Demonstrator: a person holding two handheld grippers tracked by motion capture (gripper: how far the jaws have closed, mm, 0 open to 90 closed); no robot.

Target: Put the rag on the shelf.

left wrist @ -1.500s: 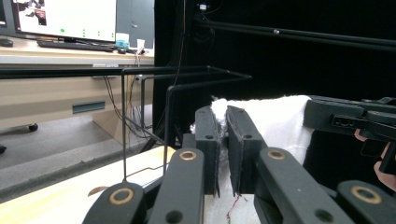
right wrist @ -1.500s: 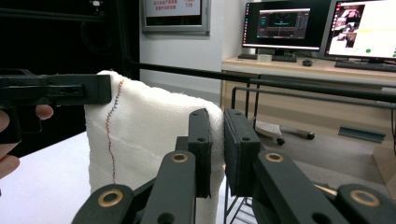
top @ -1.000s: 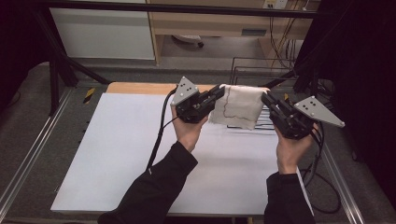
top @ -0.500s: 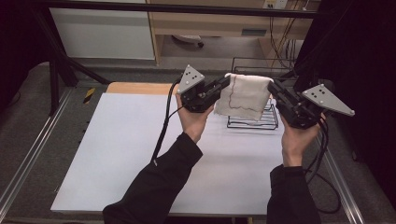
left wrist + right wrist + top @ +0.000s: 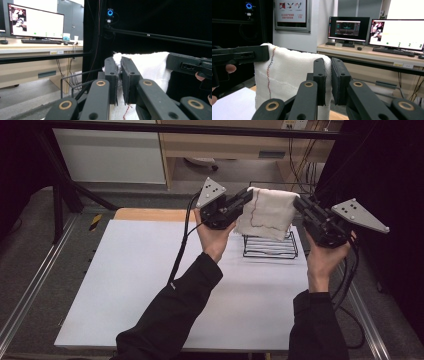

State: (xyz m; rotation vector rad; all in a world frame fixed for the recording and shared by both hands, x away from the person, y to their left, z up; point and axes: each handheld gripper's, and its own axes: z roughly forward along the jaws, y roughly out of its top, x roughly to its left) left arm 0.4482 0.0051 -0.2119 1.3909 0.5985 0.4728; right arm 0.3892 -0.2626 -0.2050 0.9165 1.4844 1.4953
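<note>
A white cloth (image 5: 267, 212) with a thin red and blue stitched line hangs stretched between my two grippers, above a black wire rack (image 5: 270, 245). My left gripper (image 5: 247, 196) is shut on the cloth's upper left edge; in the left gripper view its jaws pinch the cloth (image 5: 150, 66) tightly. My right gripper (image 5: 298, 203) is shut on the upper right edge. The right gripper view has the cloth (image 5: 287, 75) draped down to the left of the closed jaws, with the left gripper's jaw at the far edge. Both hands hold the cloth raised off the table.
The white table (image 5: 150, 280) spreads out below and to the left. The wire rack stands at the back right, near the wooden strip (image 5: 150, 214) along the far edge. Metal rails run down both sides. Desks with monitors (image 5: 397, 33) stand beyond.
Both grippers have risen and moved toward the far side, lifting the cloth off the wire rack. The cloth now hangs freely between them, with the rack uncovered beneath.
</note>
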